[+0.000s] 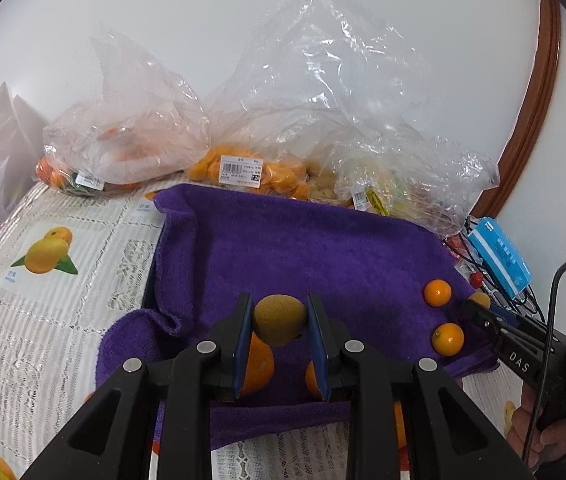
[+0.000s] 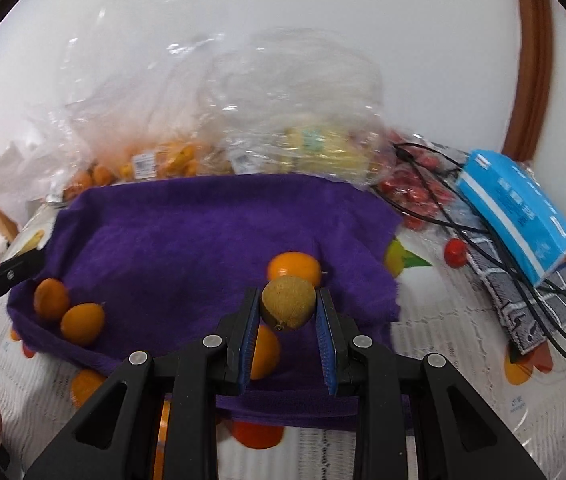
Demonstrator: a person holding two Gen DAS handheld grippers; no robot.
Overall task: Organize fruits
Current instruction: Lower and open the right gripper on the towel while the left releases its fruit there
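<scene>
Left wrist view: left gripper (image 1: pixel 279 322) clamped on a brownish-green kiwi (image 1: pixel 279 319), blue pads pressed to both sides of it, fruit lifted above the purple towel (image 1: pixel 303 248). Directly beneath the pads, two oranges (image 1: pixel 258 364) resting on the towel, partly hidden by the fingers. Off to the right of the gripper, two small oranges (image 1: pixel 437 293) sitting near the towel's right edge. Right gripper (image 1: pixel 479 306) reaching in from the far right, its tip pinching a second brownish kiwi (image 1: pixel 480 300) just beyond those small oranges.

Right wrist view: that kiwi squeezed between narrow-set blue pads, skin fuzzy and dull olive-brown, a small dark stem nub at its lower end, held clear of the cloth. One orange just behind it, another just below and left of the pads, two more well to the left.

Beyond both grippers, against the wall, clear plastic bags (image 1: pixel 323 112): orange fruit in the left ones, pale yellow fruit in the right one, white price labels stuck on. Farther right, small red fruit (image 2: pixel 415 194) in a clear packet, next to a blue box (image 2: pixel 519 220) and black cables.
</scene>
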